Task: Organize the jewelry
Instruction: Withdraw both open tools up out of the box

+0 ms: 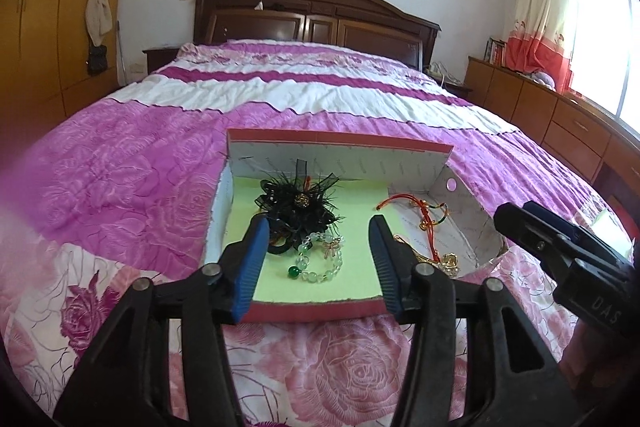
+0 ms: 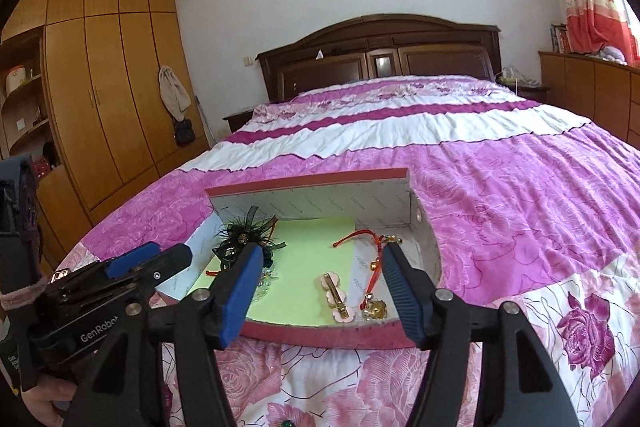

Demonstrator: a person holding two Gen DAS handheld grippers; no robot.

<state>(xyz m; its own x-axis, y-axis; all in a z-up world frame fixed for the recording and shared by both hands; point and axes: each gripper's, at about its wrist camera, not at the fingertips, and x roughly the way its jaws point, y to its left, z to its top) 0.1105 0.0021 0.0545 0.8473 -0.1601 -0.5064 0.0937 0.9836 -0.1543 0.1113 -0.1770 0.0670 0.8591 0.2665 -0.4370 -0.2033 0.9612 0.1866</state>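
- In the box [image 1: 240, 147], near edge: your left gripper [image 1: 318, 263] and right gripper [image 2: 322, 291] both gape empty.
- Pick one piece, e.g. bead bracelet [image 1: 320, 259]; don't snag the cord [image 2: 372, 255].

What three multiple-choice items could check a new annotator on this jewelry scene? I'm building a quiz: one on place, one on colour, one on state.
1. Where does the black feathered hair ornament lie?
A. In the box's left part
B. On the bedspread
C. On the headboard

2. What colour is the paper lining of the box?
A. Blue
B. Light green
C. Orange

3. How does the right gripper stand?
A. Shut on the hair clip
B. Shut on the red cord
C. Open, holding nothing

Answers: 1 A, it sits on the lining by the left wall. 2 B, the sheet is pale green. 3 C, its jaws stand apart above the hair clip, touching nothing.
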